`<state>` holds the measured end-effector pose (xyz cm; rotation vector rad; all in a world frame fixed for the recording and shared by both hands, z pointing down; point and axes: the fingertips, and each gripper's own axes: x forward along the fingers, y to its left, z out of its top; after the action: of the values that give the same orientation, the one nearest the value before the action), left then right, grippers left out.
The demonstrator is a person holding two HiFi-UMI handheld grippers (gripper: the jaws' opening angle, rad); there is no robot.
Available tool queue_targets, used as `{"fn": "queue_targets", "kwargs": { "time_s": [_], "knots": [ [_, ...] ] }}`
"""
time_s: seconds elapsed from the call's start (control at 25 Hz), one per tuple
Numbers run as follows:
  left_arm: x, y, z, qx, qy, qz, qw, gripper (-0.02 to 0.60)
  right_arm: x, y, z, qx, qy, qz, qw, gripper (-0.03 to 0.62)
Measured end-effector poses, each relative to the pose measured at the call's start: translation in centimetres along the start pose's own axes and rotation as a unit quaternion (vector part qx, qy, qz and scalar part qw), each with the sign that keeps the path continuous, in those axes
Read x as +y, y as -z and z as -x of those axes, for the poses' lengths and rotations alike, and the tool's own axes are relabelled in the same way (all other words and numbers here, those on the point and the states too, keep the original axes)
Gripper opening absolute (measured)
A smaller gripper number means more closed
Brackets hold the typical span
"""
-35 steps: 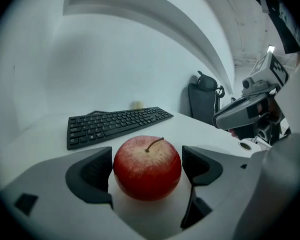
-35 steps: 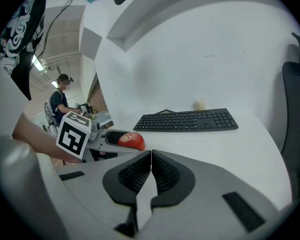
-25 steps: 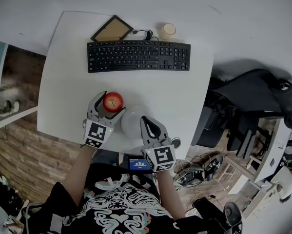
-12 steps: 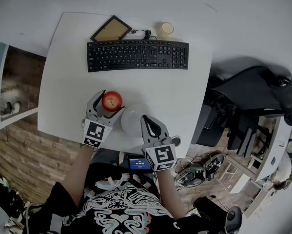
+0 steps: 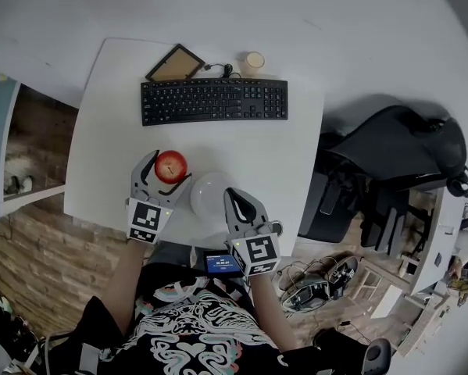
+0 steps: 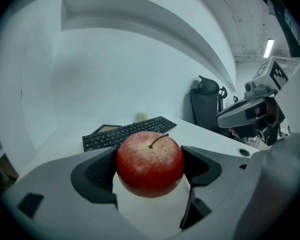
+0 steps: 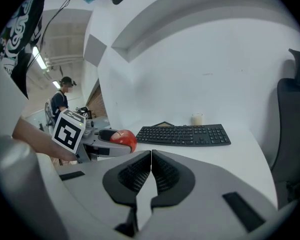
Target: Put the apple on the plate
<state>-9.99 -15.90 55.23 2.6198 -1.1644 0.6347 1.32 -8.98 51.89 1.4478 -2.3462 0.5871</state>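
Apple (image 5: 171,166) now further left: red, stemmed

Glossy red skin on the apple (image 6: 150,159), faint pale streaks, a bit waxy-looking. Matt grey plastic on the left tongs (image 6: 151,170), with darker, finely ribbed, rubbery-looking pads (image 6: 95,176). Same matt grey and ribbed black on the right tongs (image 7: 151,160). Smooth matt white for the surface (image 5: 249,147), smooth white plate (image 5: 210,198) too. Matt black plastic keyboard (image 5: 214,101). Printed cloth shirt (image 5: 194,334). Rough brickwork (image 5: 38,248) off to the side. Dark matt office chair (image 5: 390,151), cloth or mesh, hard to tell.
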Motion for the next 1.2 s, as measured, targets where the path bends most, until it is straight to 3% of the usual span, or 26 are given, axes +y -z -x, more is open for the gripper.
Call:
{"fn": "queue_targets", "kwargs": {
  "time_s": [0.44, 1.2],
  "knots": [
    [-0.5, -1.5, 2.1, -0.001, -0.007, -0.009, 0.9999, 0.408, 1.2, -1.2, 1.6, -0.029, -0.009, -0.003, 1.0, 0.028],
    [-12.8, -2.0, 0.5, -0.003, 0.108, -0.059, 0.9924, 0.408, -2.4, 2.6, 9.9, -0.046, 0.075, -0.046, 0.995, 0.028]
  ]
}}
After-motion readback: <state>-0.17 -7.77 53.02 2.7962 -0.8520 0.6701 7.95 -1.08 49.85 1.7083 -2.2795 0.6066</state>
